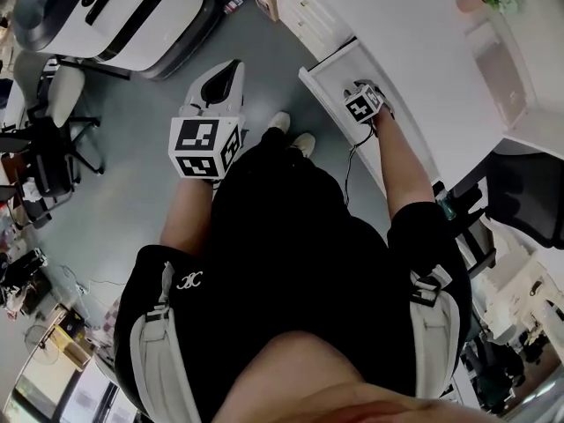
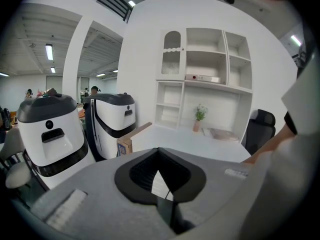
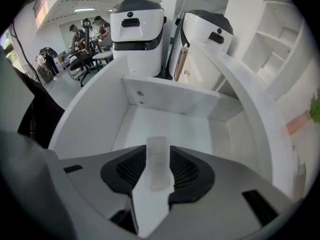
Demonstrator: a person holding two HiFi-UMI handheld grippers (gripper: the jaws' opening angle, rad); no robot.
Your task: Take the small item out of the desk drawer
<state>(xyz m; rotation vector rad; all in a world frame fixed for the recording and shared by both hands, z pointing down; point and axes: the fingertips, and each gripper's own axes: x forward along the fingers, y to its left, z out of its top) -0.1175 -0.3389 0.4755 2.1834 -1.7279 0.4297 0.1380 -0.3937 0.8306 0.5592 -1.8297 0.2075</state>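
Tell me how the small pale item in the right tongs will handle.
The small item looks thin and translucent, so probably light. Its smooth surface may be slippery between the right tongs. It stands straight, so likely stiff.

White-and-black machines (image 2: 47,134) beside a cardboard box (image 2: 127,143), potted plant (image 2: 199,116) below white shelves (image 2: 210,59)
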